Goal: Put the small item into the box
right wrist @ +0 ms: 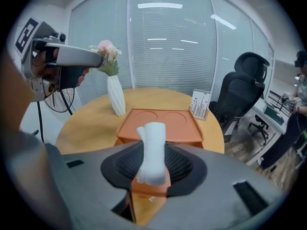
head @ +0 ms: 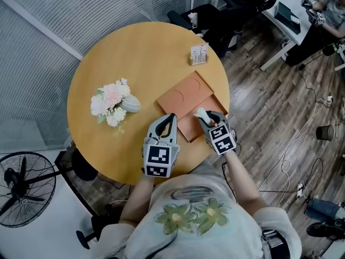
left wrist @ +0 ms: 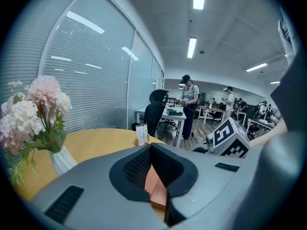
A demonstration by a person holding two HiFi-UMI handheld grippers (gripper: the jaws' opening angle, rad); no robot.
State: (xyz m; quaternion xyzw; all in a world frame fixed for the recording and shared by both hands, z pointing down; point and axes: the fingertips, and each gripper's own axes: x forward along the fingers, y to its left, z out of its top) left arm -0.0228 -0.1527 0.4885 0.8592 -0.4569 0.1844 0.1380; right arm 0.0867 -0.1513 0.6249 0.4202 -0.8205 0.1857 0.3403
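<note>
An orange box (head: 186, 97) lies flat on the round wooden table (head: 118, 47), its top marked with two round recesses. My right gripper (head: 209, 118) hovers over the box's near right edge, shut on a small white roll-shaped item (head: 201, 113). In the right gripper view the white item (right wrist: 152, 152) stands upright between the black pads of that gripper (right wrist: 153, 169), with the orange box (right wrist: 160, 123) just beyond and below. My left gripper (head: 168, 122) sits at the box's near left edge. Its jaws (left wrist: 151, 146) meet at the tips with nothing held; orange shows through below them.
A white vase of pale flowers (head: 115, 102) stands left of the box. A small card holder (head: 199, 53) stands at the table's far right edge. A floor fan (head: 21, 185) is at the lower left, office chairs (head: 237, 4) and desks lie beyond the table, and people (left wrist: 189, 104) stand there.
</note>
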